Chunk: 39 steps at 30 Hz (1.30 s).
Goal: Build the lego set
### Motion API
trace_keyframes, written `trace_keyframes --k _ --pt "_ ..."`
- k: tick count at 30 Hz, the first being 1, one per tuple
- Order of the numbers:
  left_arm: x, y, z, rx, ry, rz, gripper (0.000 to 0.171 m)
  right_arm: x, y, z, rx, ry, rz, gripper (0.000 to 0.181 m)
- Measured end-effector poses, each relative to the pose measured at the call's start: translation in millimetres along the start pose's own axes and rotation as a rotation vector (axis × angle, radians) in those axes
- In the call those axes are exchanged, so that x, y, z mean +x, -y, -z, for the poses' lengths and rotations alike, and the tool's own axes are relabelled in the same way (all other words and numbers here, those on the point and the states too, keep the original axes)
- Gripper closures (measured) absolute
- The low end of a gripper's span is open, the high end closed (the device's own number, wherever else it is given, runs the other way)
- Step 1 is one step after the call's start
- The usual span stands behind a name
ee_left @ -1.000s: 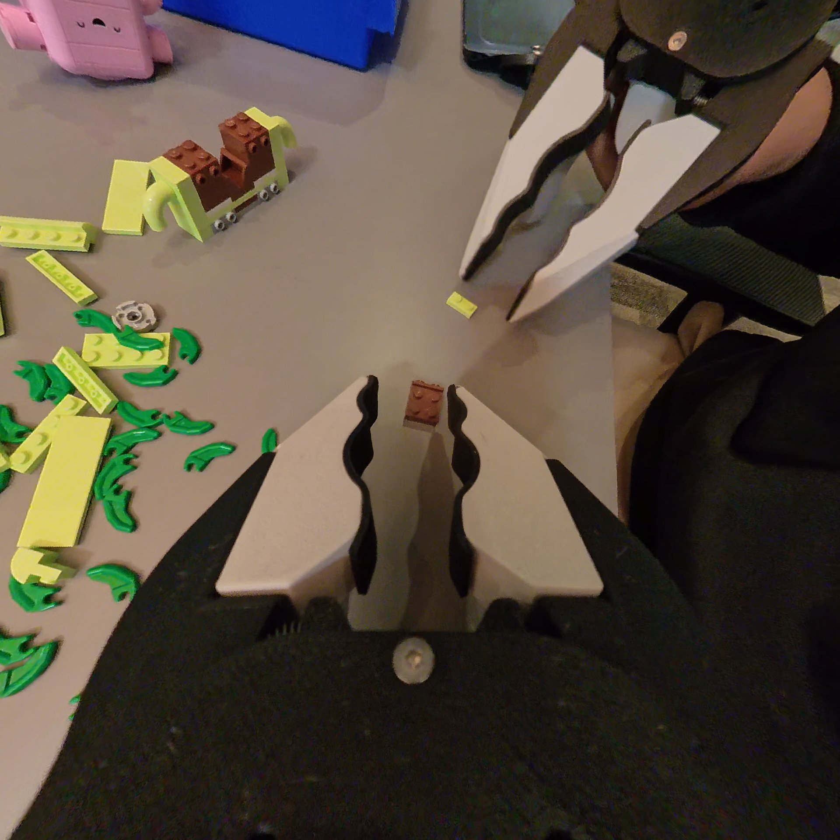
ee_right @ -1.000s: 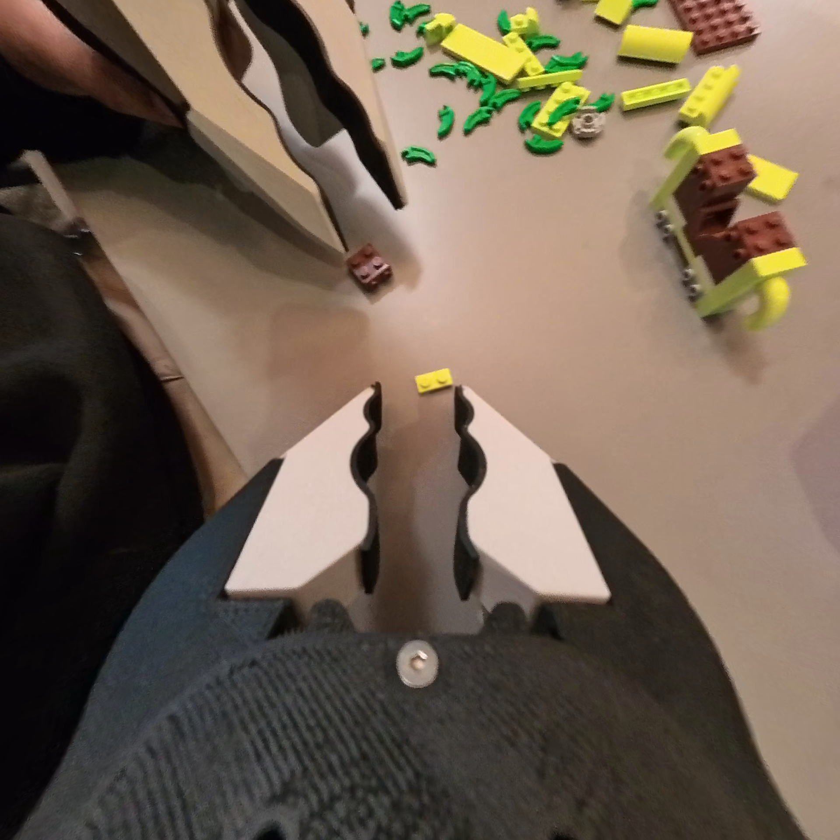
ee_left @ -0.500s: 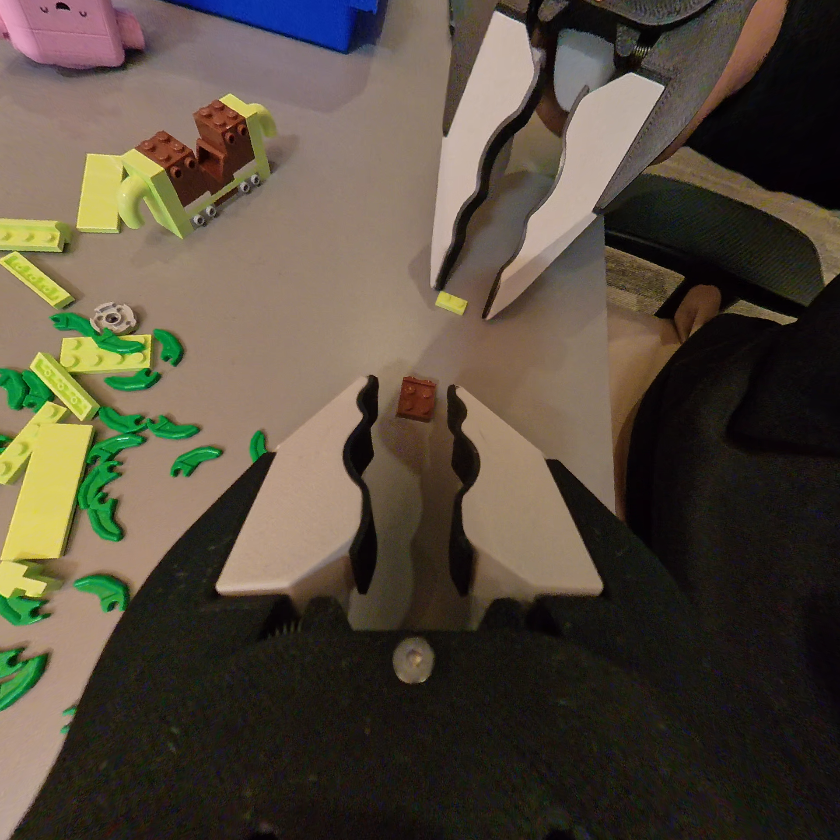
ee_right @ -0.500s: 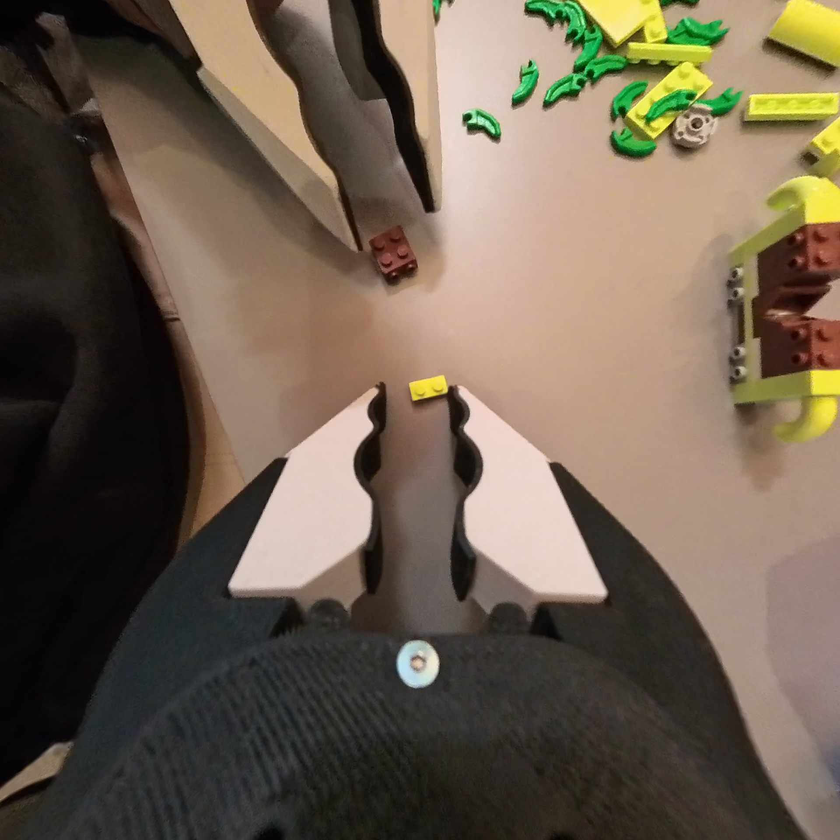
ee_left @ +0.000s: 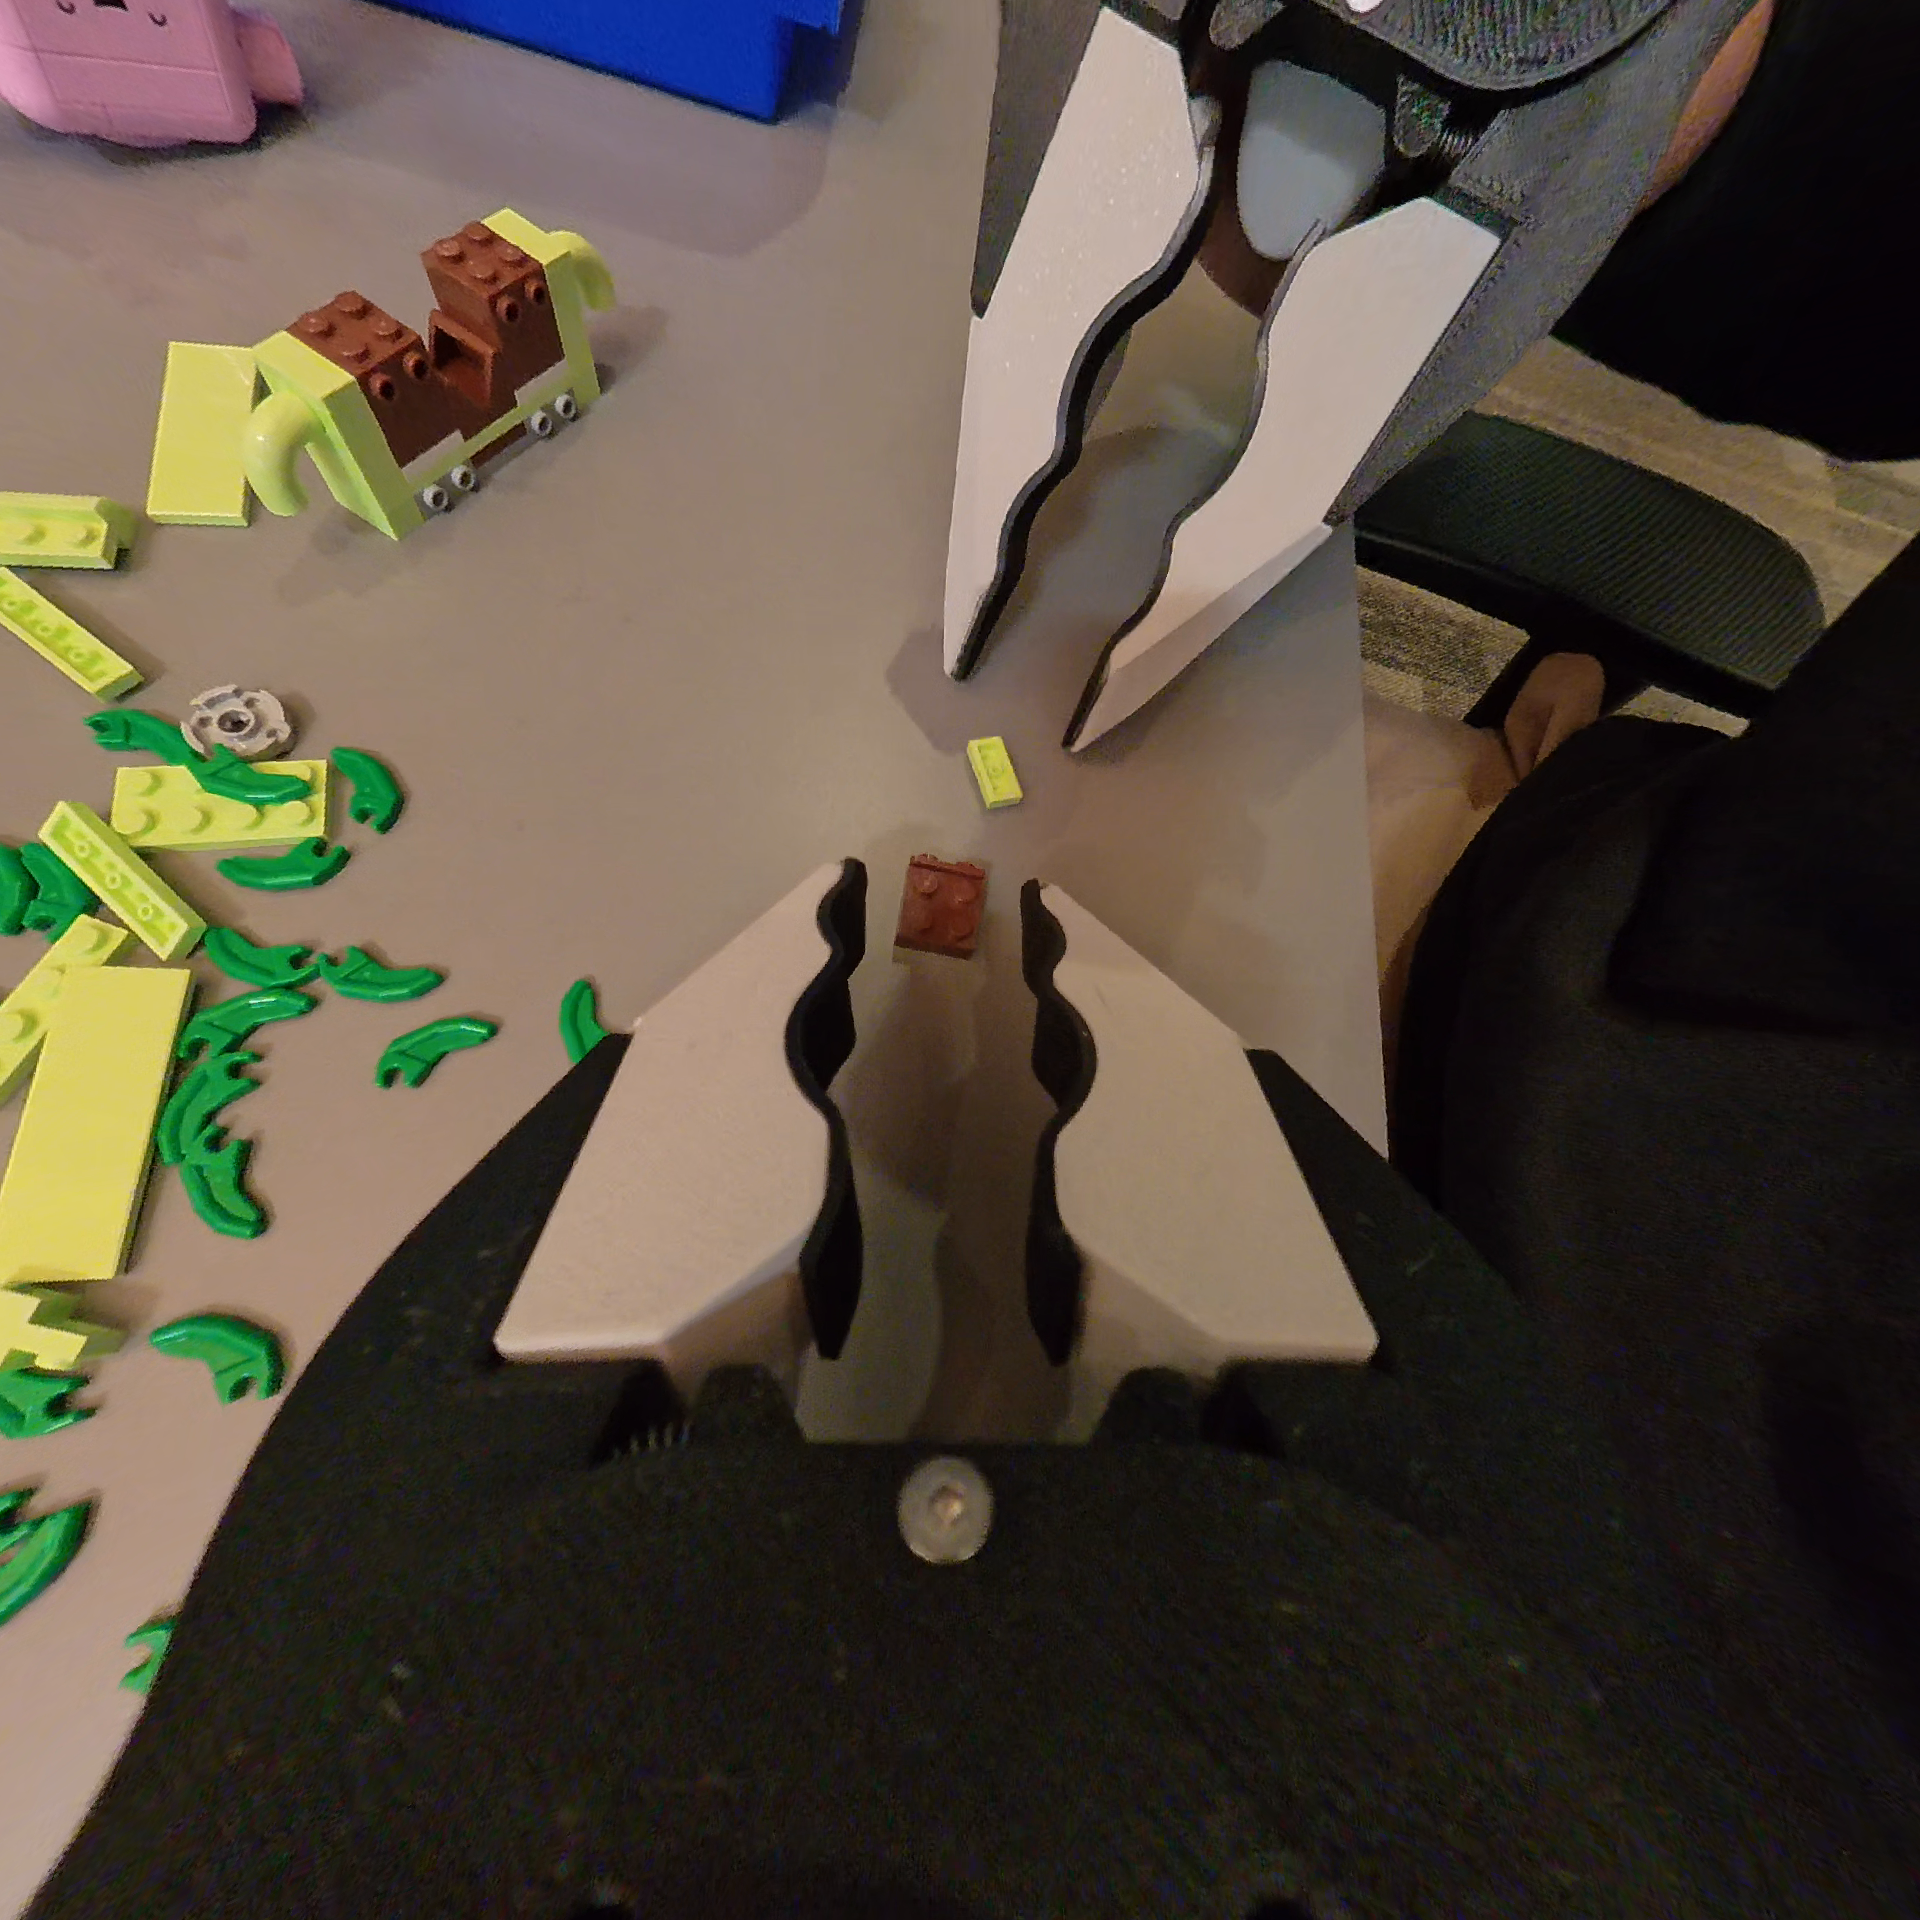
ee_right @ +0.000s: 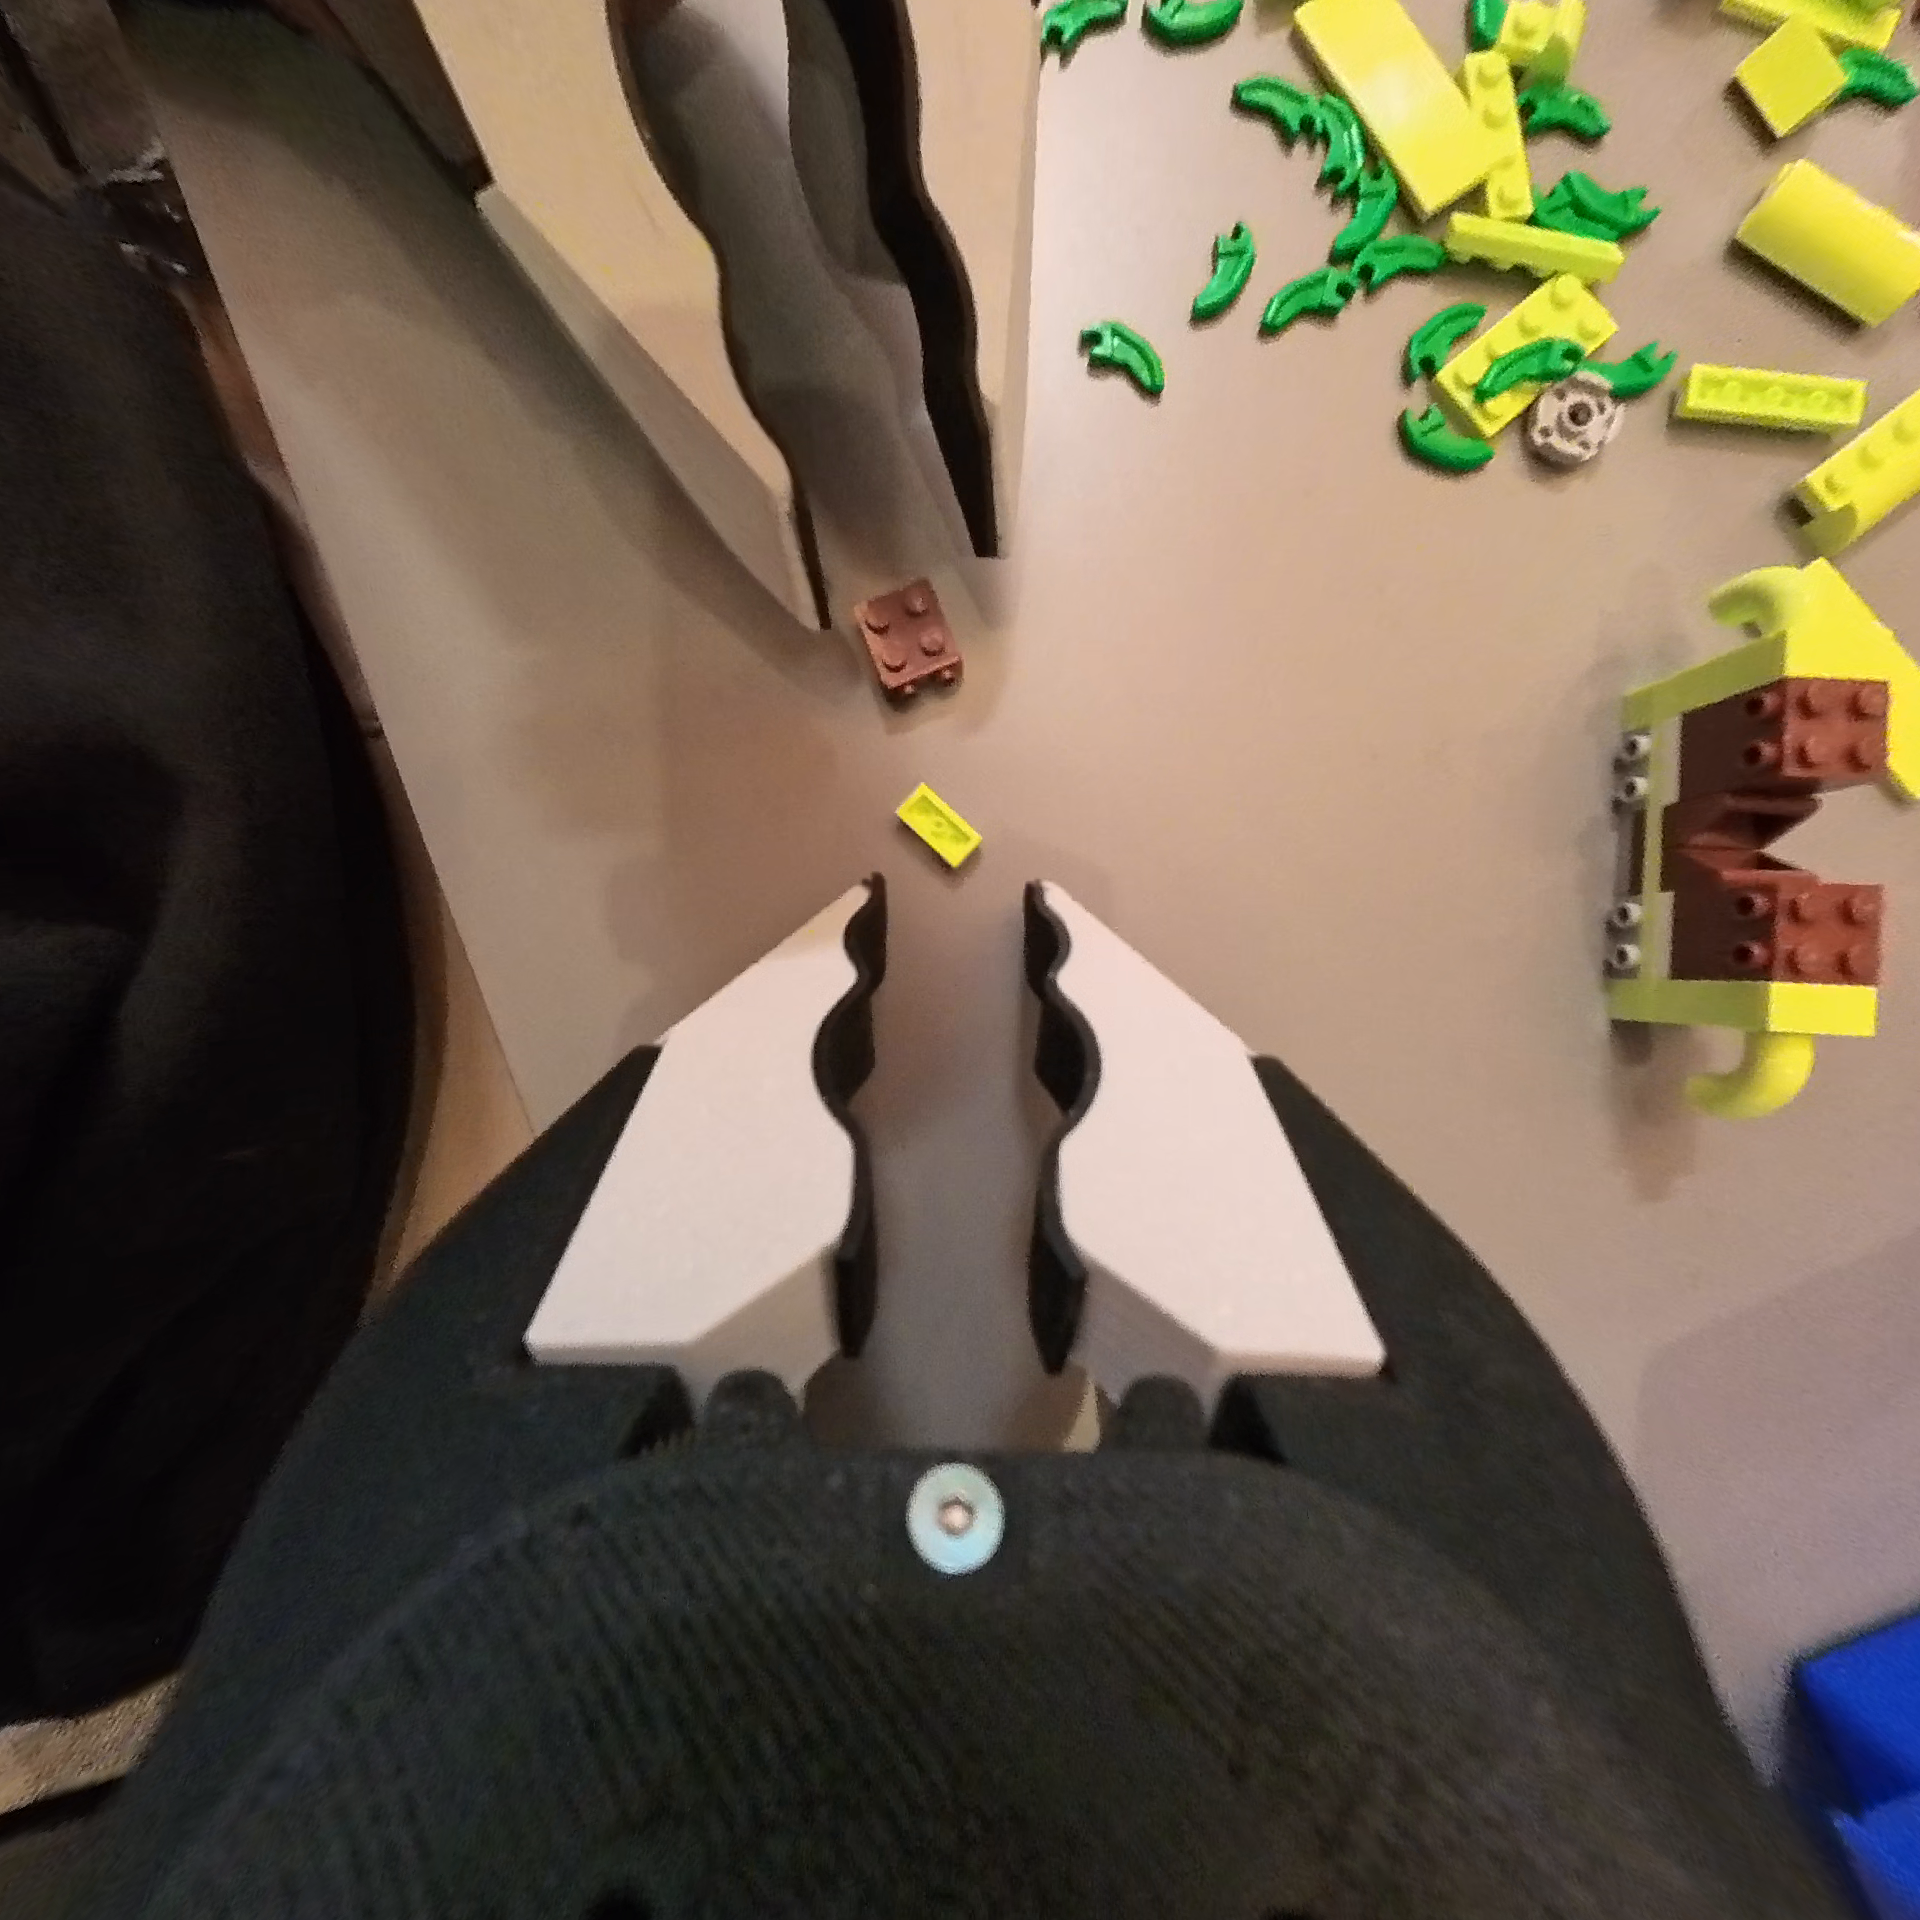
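A small brown brick lies on the grey table between the tips of my open left gripper; it also shows in the right wrist view. A tiny lime plate lies just beyond it, close in front of my open right gripper, where it shows as a small yellow piece. The right gripper points down at the table opposite the left one. A partly built lime and brown model lies on its side farther off, also in the right wrist view.
Loose lime plates and green leaf pieces are scattered at the left. A pink toy and a blue box stand at the back. The table edge runs close on the right, with a chair and a person's dark clothing beyond. The grippers' ends are close to 5 cm from one another. The pink toy is about 20 cm from my right fingertips.
The right gripper has drawn back from the lime plate, which has turned and slid toward the brown brick. The left gripper has stayed open around the brown brick.
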State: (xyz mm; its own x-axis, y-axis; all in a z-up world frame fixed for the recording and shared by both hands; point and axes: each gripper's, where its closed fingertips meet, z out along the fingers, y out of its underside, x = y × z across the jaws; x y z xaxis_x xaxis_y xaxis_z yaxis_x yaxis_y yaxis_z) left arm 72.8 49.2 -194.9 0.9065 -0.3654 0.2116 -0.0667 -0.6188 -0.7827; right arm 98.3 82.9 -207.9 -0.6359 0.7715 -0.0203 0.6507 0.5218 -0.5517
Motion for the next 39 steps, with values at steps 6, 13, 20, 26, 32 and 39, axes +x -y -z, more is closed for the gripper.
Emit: trace_keyframes --k 6,13,20,26,32,39 --pt "2 0 -1 -0.004 -0.012 -0.005 0.145 -6 7 -7 0.049 0.01 0.012 0.156" --pt "5 1 -1 0.005 -0.015 -0.024 0.146 -7 11 -14 0.053 -0.002 0.037 0.176" --pt "11 16 4 0.1 -0.019 -0.067 0.145 -4 27 -1 0.235 0.052 -0.16 0.175" --pt "21 43 17 0.276 0.019 -0.166 0.157 -22 64 41 0.626 0.522 -0.522 0.176" --pt "43 51 22 0.323 -0.047 -0.234 0.154 -31 63 50 0.655 0.841 -0.717 0.176" --pt "51 51 19 0.313 -0.055 -0.267 0.169 -37 61 47 0.616 0.917 -0.768 0.176"
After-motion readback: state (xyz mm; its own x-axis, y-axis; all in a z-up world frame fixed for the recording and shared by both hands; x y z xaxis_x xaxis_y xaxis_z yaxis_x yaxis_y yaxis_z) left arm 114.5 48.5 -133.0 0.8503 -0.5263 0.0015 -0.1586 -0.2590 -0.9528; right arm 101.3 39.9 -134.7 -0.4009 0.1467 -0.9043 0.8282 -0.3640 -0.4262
